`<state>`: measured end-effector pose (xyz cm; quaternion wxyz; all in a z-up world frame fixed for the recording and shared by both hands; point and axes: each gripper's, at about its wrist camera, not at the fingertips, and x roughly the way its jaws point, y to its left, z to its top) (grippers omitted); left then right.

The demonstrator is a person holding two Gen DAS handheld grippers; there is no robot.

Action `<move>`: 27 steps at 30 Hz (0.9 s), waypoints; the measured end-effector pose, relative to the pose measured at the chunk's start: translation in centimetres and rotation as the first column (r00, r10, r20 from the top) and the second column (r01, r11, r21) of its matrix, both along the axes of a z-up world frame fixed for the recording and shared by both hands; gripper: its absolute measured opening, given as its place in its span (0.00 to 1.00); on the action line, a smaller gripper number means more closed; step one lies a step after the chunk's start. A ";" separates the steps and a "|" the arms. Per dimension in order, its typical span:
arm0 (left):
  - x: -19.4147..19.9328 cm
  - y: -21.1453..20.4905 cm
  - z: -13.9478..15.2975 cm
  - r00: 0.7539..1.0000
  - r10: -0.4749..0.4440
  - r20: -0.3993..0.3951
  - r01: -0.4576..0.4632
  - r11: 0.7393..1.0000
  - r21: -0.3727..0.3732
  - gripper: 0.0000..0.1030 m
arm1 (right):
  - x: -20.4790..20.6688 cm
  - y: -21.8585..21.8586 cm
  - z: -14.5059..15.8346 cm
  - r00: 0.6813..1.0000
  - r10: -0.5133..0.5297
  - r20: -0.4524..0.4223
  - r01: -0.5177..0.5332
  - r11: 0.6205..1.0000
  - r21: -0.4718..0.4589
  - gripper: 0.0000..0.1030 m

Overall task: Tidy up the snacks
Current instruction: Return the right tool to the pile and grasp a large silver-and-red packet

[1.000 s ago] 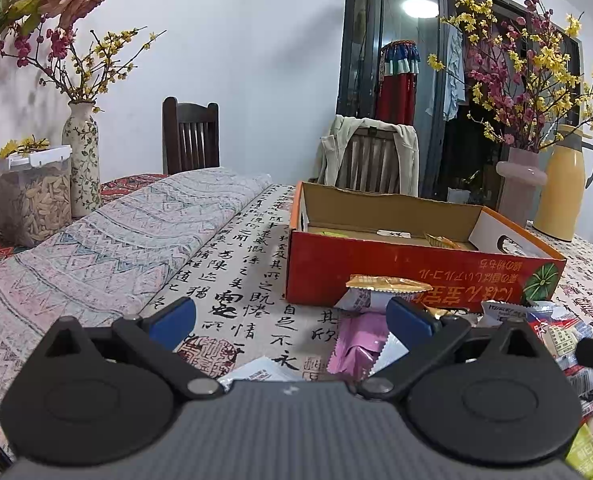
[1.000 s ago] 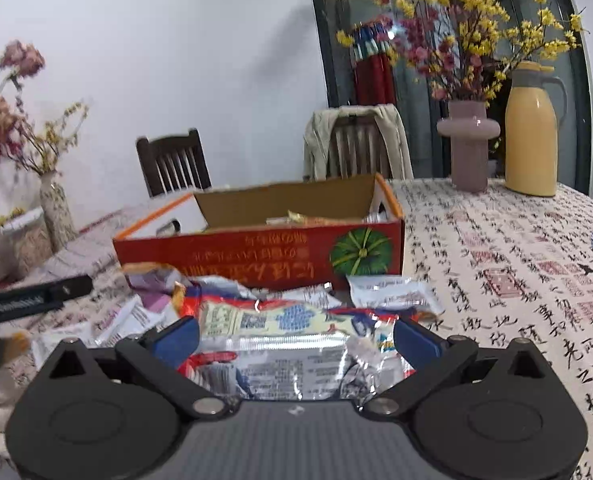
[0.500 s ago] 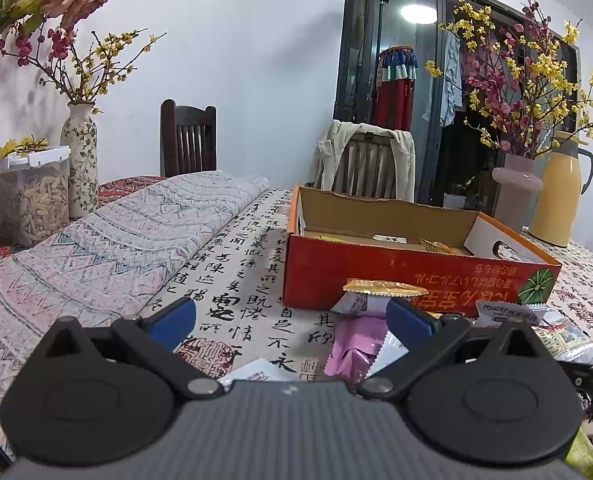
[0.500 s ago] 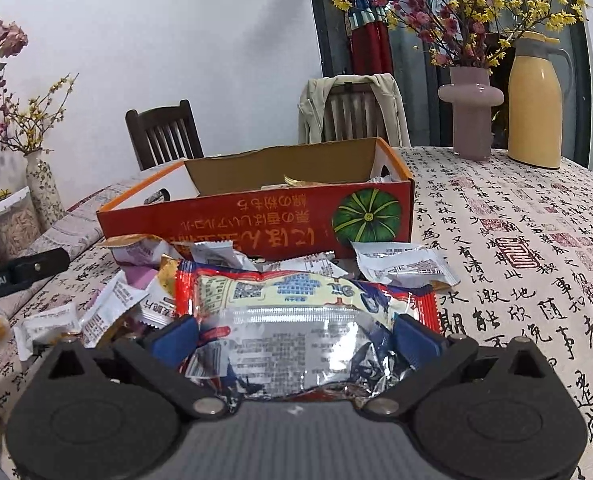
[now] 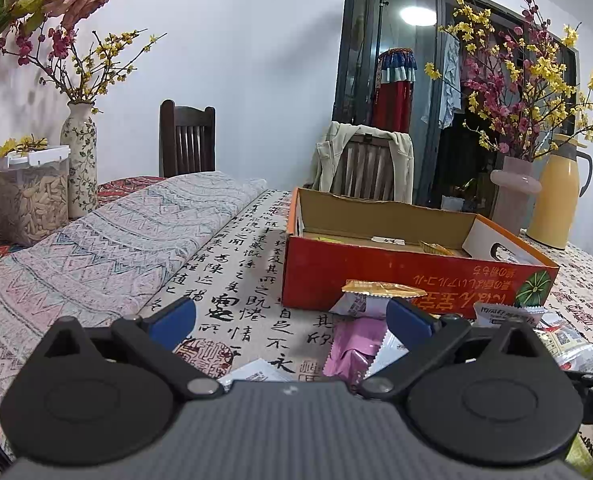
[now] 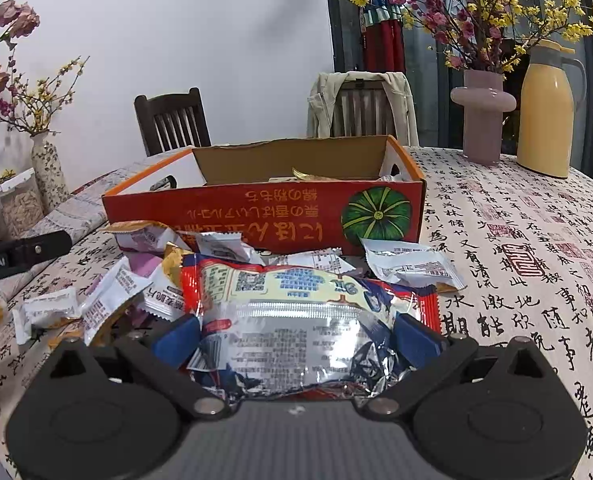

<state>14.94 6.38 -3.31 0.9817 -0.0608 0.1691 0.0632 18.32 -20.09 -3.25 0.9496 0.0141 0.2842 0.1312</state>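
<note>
Key relation: the big foil bag (image 6: 296, 320) lies straight ahead at 12 o'clock of my right gripper (image 6: 296, 340), already between its blue fingers, with its long axis running 9 to 3 across my line of approach.
Right gripper: fingers flank the bag's crumpled near end and look to be touching it — whether they press it firmly I cannot tell.
Left gripper (image 5: 290, 316): spread wide, holding nothing, over the desk (image 5: 232, 280) at the pile's 9 o'clock side; a pink packet (image 5: 348, 344) sits just inside its right finger.
Nearer arm: the right, by my reading — the left is off to the side.
Box (image 6: 264, 216): open orange carton beyond the pile at 12 o'clock, stiff cardboard, upright walls, a few snacks already inside.
Pile: small white sachets (image 6: 48, 308) and crinkled wrappers strewn between bag and box.
Materials: the bag is shiny silver film with red serrated ends — slippery and soft, I judge; the desk cloth is matte, printed with calligraphy.
</note>
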 end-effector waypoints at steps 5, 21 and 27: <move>0.0 0.1 0.0 1.000 -0.003 0.004 0.003 1.000 -0.007 1.00 | -0.3 0.0 0.0 1.000 0.007 0.012 -0.007 1.000 -0.007 0.96; 0.0 0.4 -0.1 1.000 -0.007 0.004 0.007 1.000 -0.021 1.00 | -3.4 -0.2 0.7 0.987 -0.014 0.161 0.019 0.999 -0.028 0.94; 0.0 0.4 -0.1 1.000 -0.007 0.005 0.007 1.000 -0.021 1.00 | -3.8 -2.9 2.4 0.961 -0.105 0.255 0.115 0.993 -0.026 0.95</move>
